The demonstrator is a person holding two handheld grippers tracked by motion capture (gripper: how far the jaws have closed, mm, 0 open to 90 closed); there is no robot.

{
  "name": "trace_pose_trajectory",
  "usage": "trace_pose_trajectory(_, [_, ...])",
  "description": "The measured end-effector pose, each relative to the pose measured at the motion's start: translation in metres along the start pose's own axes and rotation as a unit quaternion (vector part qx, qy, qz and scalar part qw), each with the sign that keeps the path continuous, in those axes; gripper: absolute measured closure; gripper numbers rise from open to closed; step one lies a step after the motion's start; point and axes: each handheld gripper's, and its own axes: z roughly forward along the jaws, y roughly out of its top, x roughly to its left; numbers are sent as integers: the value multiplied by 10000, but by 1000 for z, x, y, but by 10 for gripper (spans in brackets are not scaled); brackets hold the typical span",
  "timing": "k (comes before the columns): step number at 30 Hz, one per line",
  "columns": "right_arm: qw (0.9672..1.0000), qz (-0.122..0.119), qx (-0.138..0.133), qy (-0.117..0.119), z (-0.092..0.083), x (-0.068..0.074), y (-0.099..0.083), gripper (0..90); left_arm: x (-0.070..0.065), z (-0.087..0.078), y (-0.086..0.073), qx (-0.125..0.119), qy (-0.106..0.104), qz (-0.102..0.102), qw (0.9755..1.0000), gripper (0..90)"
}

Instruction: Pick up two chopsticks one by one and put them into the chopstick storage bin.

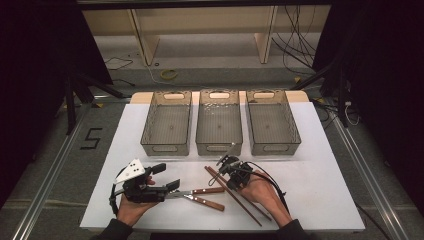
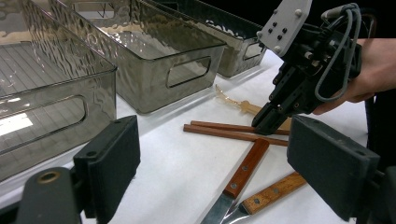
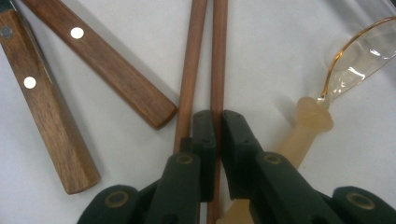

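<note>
near the front edge of the table, toward its middle, our right gripper [image 3: 214,126] points down with its jaws clamped on one chopstick [image 3: 217,56] of the pair; the other chopstick [image 3: 190,60] lies just outside the left jaw, touching its mate. we judge the pinch takes one stick near its end so it can be lifted clear of the other. our left gripper [image 2: 210,163] rests low near the front left, jaws apart with nothing between them, likely waiting its turn by the knives. counting: two wooden chopsticks, two wooden-handled knives [image 1: 202,196] crossed just left of the sticks, one clear amber spoon [image 3: 327,107] lying just beside the right gripper, and three empty grey bins [image 1: 218,127] in a row along the far edge of the table, probably one for each kind of utensil.
</note>
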Motion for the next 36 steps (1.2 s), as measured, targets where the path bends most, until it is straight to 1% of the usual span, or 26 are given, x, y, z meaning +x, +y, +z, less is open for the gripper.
trace_pose_trajectory(1, [10000, -14, 7, -14, 0, 0, 0, 846, 0, 0, 0, 2, 1, 1, 10000, 168])
trace_pose_trajectory(5, [9999, -44, -113, -2, -5, -1, -2, 848, 0, 0, 0, 8, -5, -7, 10000, 168])
trace_pose_trajectory(8, [9997, -73, -203, 76, -9, -1, -4, 849, 0, 1, 0, 5, -1, -5, 10000, 168])
trace_pose_trajectory(10, [9997, -93, -212, 73, -10, -1, -4, 849, 0, 1, 0, 6, -3, -14, 10000, 168])
trace_pose_trajectory(13, [9995, -107, -257, 141, -12, -1, -5, 849, 0, 1, 0, 17, 2, -14, 10000, 169])
trace_pose_trajectory(18, [9990, -225, -333, 180, -17, 4, -5, 850, 1, 1, 0, 44, 3, -19, 10000, 168])
trace_pose_trajectory(19, [9987, -275, -370, 212, -20, 6, -4, 850, 1, 1, 0, 48, 0, -19, 10000, 169])
trace_pose_trajectory(21, [9986, -265, -403, 229, -22, 8, -4, 850, 1, 2, 0, 53, 1, -22, 10000, 169])
trace_pose_trajectory(25, [9975, -426, -496, 277, -32, 13, -3, 850, 3, 3, 1, 103, -8, -25, 9999, 169])
trace_pose_trajectory(27, [9960, -601, -567, 339, -39, 19, -3, 849, 4, 4, 1, 108, -49, -54, 9999, 168])
trace_pose_trajectory(28, [9960, -601, -567, 339, -39, 19, -3, 849, 4, 5, 1, 137, -74, -65, 9999, 168])
trace_pose_trajectory(31, [9938, -856, -607, 381, -45, 25, -3, 849, 6, 10, 3, 329, -212, 20, 9992, 168])
trace_pose_trajectory(32, [9933, -902, -609, 384, -47, 27, -3, 849, 5, 12, 4, 384, -261, 25, 9989, 168])
trace_pose_trajectory(33, [9916, -1065, -617, 406, -49, 31, -3, 849, 5, 14, 4, 457, -342, 62, 9984, 168])
trace_pose_trajectory(34, [9916, -1065, -617, 406, -49, 31, -3, 849, 5, 16, 5, 524, -406, 94, 9978, 168])
trace_pose_trajectory(36, [9899, -1218, -596, 421, -52, 35, -3, 849, 3, 19, 7, 648, -511, 201, 9964, 170])
